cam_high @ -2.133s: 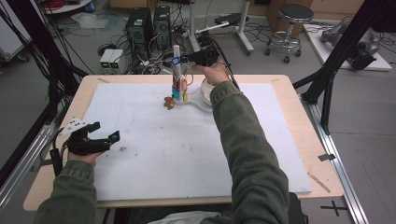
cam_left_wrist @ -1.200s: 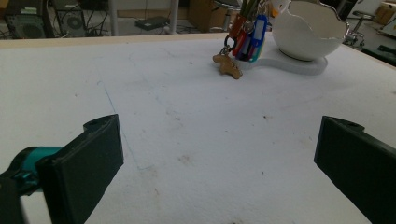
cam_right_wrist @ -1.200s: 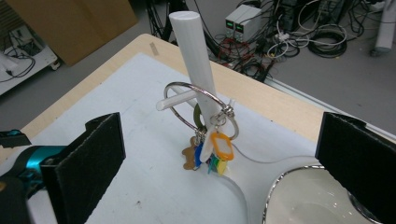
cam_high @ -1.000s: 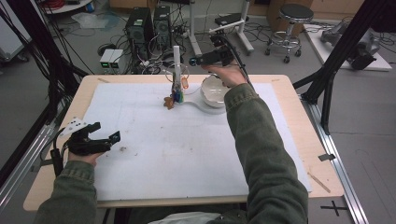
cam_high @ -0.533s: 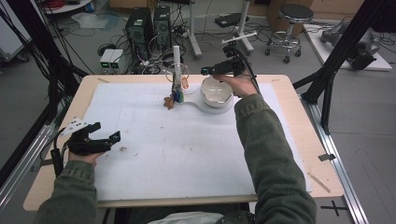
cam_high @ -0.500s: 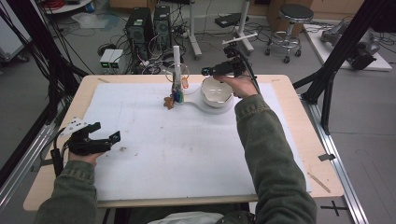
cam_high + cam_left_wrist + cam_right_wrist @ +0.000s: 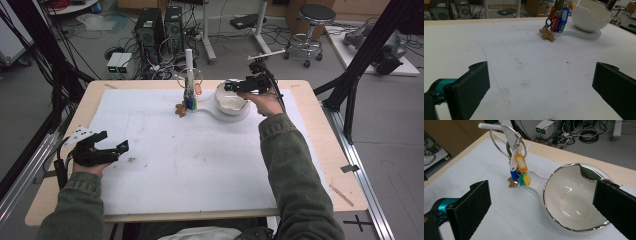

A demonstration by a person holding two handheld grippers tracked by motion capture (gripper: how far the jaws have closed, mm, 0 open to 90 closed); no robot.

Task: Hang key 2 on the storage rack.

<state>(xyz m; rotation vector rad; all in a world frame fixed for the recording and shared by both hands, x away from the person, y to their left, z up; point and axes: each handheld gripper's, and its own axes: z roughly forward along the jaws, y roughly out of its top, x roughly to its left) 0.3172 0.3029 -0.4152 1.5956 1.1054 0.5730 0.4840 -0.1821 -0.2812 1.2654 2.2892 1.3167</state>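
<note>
Table [image 7: 310, 165] is carrying a white mat [image 7: 200, 160]; a person is sitting at the near edge, both arms in green sleeves.

Left gripper [image 7: 116, 148] is resting low over the near left part of the mat, held in the left hand [image 7: 87, 160]. Its jaws are standing wide apart with nothing between them; in the left gripper view they are framing bare mat with small dark specks and a faint pencil line.

Right gripper [image 7: 231, 86] is hovering at the far side of the table, above the rim of the bowl [image 7: 231, 101], with the right hand [image 7: 262, 102] just behind it. In the right gripper view its jaws are gaping wide and gripping nothing, one over the mat left of the bowl, the other over the bowl's right rim.

The bowl is white with a silvery jagged edge, like a cracked eggshell, sitting upright on a flat white base [image 7: 536, 195] and holding nothing.

Just left of the bowl, a white stand [image 7: 188, 65] is rising from the same base. A wire ring [image 7: 507, 141] is hanging on it, carrying key tags [image 7: 521, 166] in orange, blue, green and yellow. A small brown charm [image 7: 547, 35] is lying on the mat below them.

The two grippers are well apart.
</note>
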